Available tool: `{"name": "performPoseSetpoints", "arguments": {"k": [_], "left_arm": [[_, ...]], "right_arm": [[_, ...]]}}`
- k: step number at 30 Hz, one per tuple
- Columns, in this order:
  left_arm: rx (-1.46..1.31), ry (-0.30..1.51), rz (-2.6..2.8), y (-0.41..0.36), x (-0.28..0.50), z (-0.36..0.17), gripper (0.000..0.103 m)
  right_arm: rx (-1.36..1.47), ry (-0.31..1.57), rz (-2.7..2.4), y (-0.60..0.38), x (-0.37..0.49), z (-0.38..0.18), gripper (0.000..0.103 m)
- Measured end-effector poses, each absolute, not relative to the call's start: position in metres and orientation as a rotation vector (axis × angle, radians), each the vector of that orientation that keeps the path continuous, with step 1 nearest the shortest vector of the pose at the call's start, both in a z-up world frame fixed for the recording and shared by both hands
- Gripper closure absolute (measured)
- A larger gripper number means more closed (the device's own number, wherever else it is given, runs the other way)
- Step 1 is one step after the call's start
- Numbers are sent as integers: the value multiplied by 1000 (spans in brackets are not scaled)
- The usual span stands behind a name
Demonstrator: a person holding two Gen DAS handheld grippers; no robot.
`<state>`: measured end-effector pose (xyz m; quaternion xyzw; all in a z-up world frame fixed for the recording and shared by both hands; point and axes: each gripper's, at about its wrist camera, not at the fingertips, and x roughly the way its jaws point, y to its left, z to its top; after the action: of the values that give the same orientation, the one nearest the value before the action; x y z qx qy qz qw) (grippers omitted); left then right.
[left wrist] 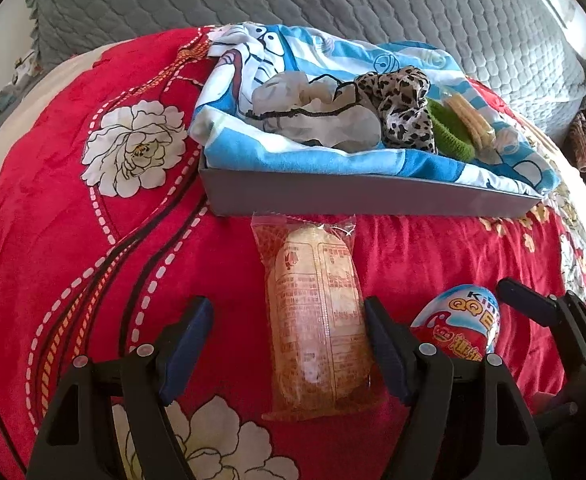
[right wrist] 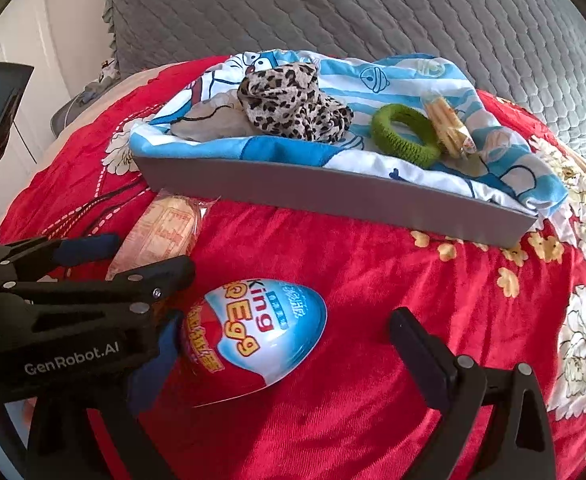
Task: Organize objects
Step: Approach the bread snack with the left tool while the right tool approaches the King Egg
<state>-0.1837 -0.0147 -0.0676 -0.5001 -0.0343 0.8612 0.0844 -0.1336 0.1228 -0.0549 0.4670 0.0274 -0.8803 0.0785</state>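
Here we hold both grippers low over the red blanket [left wrist: 73, 240]. Our left gripper [left wrist: 289, 344] stands apart around the snack pack [left wrist: 317, 320], pads not pressing. Our right gripper [right wrist: 293, 344] gapes around the egg [right wrist: 261, 336], its left pad touching. The grey tray [right wrist: 333, 192] lies beyond, holding the scarf [right wrist: 293, 108] and green band [right wrist: 405, 132].

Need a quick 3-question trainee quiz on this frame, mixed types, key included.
1. True or false: the green hair tie lies in the grey tray.
2. What lies between the left gripper fingers? A) wrapped snack B) toy egg C) leopard scrunchie
3. Fill in: the right gripper stands ___ around the toy egg.

Key: 1 true; 2 A; 3 open.
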Motion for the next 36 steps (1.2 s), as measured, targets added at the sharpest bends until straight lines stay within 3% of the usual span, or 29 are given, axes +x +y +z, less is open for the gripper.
{"name": "performPoseSetpoints", "arguments": {"k": [8,14,16,22,36], "left_arm": [[-1483,-85,2574,-12,-189,-72,26],[-1472,-113,2566,-15,-190,-71,28],[-1470,-124,2561,-16,-191,-70,35],[-1455,-116,2554,-15,-189,-68,55],[-1438,-120,2546,-14,-184,-63,59]], "right_arm": [[1381,88,-2616,124,-137,-58,13],[1377,79,-2593,125,-139,-57,33],[1374,69,-2579,126,-139,-56,40],[1374,24,-2556,130,-140,-54,41],[1386,17,-2533,133,-140,-51,41]]}}
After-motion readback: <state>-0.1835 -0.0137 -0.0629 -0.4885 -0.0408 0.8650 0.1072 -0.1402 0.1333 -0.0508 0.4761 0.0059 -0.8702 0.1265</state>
